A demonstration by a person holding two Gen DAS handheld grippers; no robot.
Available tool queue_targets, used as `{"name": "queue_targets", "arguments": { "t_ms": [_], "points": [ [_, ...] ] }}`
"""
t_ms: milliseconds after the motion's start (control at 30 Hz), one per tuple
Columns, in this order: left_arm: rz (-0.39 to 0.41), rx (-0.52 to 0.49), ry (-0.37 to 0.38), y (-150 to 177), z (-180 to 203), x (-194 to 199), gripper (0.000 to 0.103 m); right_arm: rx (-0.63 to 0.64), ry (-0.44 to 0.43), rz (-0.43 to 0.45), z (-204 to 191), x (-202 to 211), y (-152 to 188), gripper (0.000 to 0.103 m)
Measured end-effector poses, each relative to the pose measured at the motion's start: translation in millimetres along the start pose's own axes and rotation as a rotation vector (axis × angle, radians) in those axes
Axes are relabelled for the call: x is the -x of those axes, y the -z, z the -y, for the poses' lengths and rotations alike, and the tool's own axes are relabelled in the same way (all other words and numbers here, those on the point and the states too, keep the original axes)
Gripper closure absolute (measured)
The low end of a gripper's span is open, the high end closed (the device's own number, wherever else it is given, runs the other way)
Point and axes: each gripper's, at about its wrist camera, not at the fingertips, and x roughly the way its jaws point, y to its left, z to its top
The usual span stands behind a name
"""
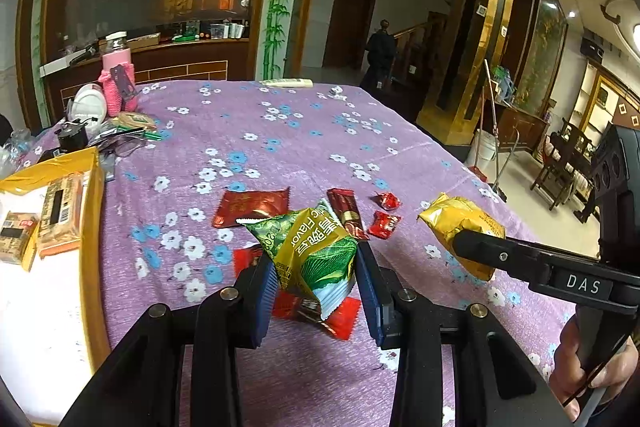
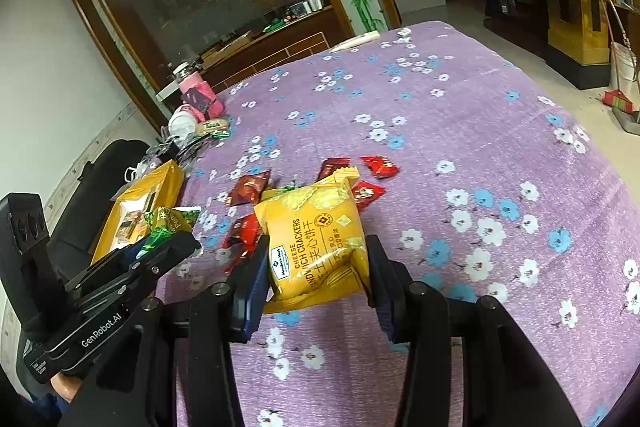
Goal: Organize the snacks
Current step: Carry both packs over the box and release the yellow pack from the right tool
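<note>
My left gripper (image 1: 316, 287) is shut on a green snack packet (image 1: 312, 251) and holds it above the purple flowered tablecloth (image 1: 280, 131). My right gripper (image 2: 316, 279) is shut on a yellow cheese cracker packet (image 2: 316, 243), also lifted; it shows in the left wrist view (image 1: 460, 223) to the right. Several red snack packets (image 1: 252, 205) lie on the cloth beneath. A yellow-rimmed white tray (image 1: 90, 227) at the left holds several orange cracker packs (image 1: 60, 215). The tray (image 2: 168, 183) also shows in the right wrist view, beyond the left gripper (image 2: 160, 247).
A pink-sleeved jar (image 1: 118, 67), a white cup (image 1: 90, 105) and clutter stand at the table's far left. A white remote (image 1: 286, 83) lies at the far edge. The table edge drops off to the right, with chairs (image 1: 564, 163) and a bucket (image 1: 486, 145) on the floor beyond.
</note>
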Motion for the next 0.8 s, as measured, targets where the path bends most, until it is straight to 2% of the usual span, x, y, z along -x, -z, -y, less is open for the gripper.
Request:
{"name": "queue_targets", "arguments": {
  "t_ms": [300, 467, 800],
  "points": [
    [0.023, 0.068, -0.038, 1, -32, 17, 0.064, 0.073, -0.048, -0.036, -39, -13, 0, 0.059],
    [0.049, 0.112, -0.078, 1, -57, 35, 0.064, 0.118, -0.117, -0.094, -71, -30, 1, 0.059],
    [0.079, 0.247, -0.239, 14, -144, 68, 0.063, 0.253, -0.222, -0.176, -153, -59, 9, 0.059]
  ]
}}
